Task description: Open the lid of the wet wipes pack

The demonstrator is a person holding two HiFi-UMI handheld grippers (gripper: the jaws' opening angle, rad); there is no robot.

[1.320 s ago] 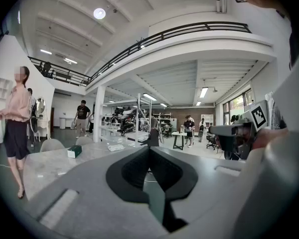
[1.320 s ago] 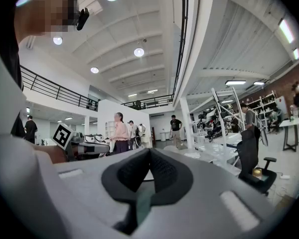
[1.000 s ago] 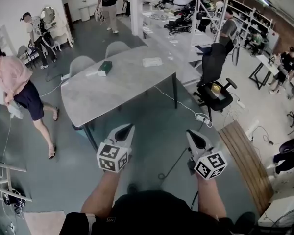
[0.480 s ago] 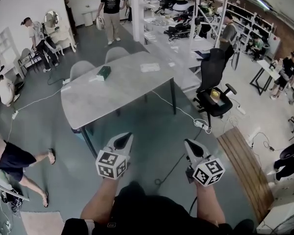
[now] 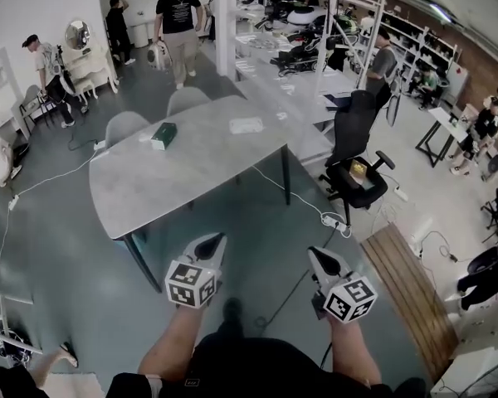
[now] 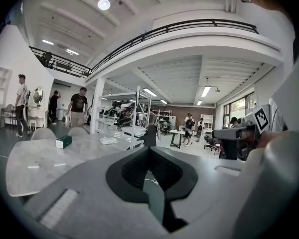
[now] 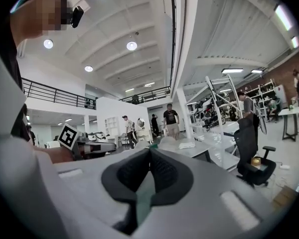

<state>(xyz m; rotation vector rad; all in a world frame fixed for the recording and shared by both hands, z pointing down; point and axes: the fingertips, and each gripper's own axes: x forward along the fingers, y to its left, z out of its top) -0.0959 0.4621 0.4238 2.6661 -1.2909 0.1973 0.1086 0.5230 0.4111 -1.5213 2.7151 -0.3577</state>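
Head view, left to right: green box [image 5: 163, 135] on the grey table [image 5: 174, 185], left gripper [image 5: 217, 240] pressed together and empty, wet wipes pack [image 5: 246, 125] well ahead on that table, right gripper [image 5: 314, 255] also closed on nothing.

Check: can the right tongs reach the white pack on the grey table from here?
Probably not yet. The right tongs, shut and empty, hang well short of the grey table, and the white pack lies toward its far side. Nothing seems to block the way; the person would need to step closer.

Open floor [image 5: 66, 247] before table [image 5: 174, 172]
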